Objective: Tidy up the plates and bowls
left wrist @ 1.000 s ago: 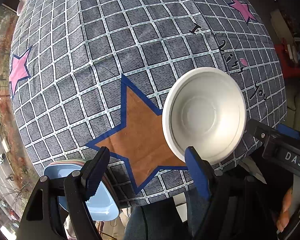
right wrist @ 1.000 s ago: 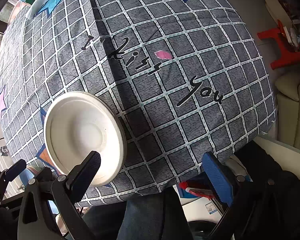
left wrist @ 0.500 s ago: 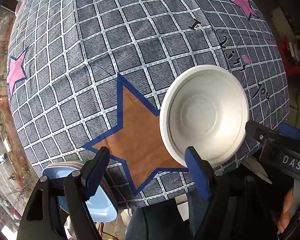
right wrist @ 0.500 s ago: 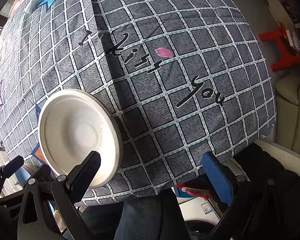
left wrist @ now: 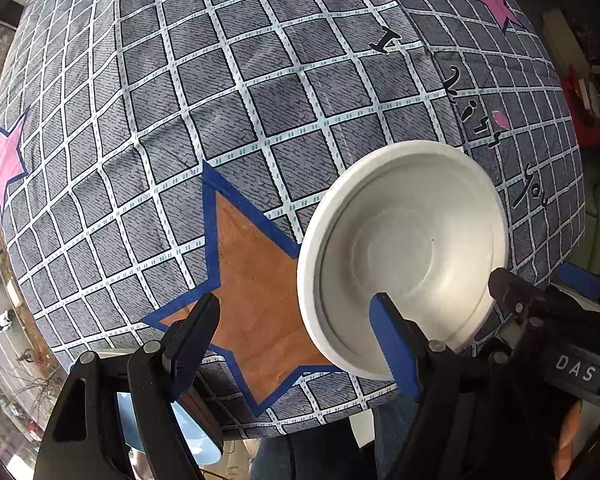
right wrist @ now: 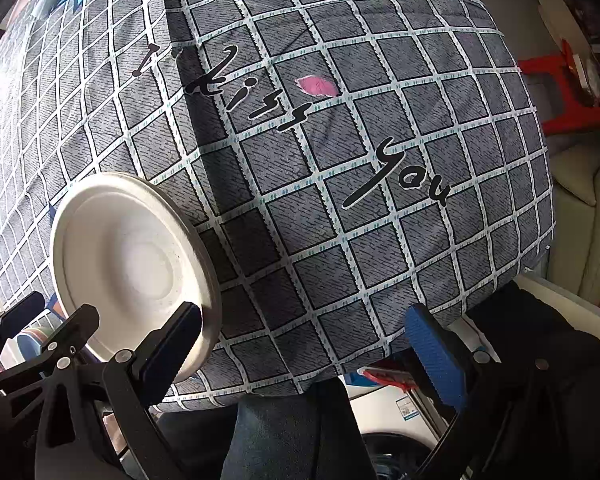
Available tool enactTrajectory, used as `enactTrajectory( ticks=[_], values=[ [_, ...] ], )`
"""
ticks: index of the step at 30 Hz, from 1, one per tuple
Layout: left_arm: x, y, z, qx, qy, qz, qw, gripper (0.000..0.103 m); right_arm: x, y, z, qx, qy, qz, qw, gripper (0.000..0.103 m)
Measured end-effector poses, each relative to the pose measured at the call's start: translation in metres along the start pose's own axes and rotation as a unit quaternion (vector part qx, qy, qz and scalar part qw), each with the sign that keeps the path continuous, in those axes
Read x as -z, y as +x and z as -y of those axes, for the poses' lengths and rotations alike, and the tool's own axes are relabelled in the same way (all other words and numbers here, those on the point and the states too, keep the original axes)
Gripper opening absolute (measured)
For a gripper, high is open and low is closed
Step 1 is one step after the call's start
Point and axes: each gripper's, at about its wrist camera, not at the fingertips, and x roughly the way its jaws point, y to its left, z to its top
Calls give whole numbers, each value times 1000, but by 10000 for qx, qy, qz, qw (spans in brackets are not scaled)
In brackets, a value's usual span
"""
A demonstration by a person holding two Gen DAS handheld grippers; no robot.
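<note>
Claws both hang wide over the checked cloth [left wrist: 228,112]: left claw [left wrist: 296,336] at the white bowl [left wrist: 404,256], right claw [right wrist: 308,344] beside it.

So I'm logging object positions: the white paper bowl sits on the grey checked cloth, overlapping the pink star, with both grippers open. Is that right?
Only the star is wrong. In the left wrist view the white paper bowl overlaps the brown star with the blue outline, not a pink one. It does sit on the grey checked cloth, and the left gripper and right gripper are both open.
</note>
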Motion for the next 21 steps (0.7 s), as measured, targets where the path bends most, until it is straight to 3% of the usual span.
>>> enactTrajectory(
  ticks=[11,18,21],
  values=[
    [-21,44,2,-401,67,-172,9990,80,-14,40,-24,222,-513,-119,9984,102],
    [-31,44,-29,-645,-58,-78,9979,80,-23,54,-58,-76,-778,-41,9969,102],
    [-36,48,-35,-589,-180,-122,9980,80,-25,58,-66,-170,-900,35,9958,102]
  ],
)
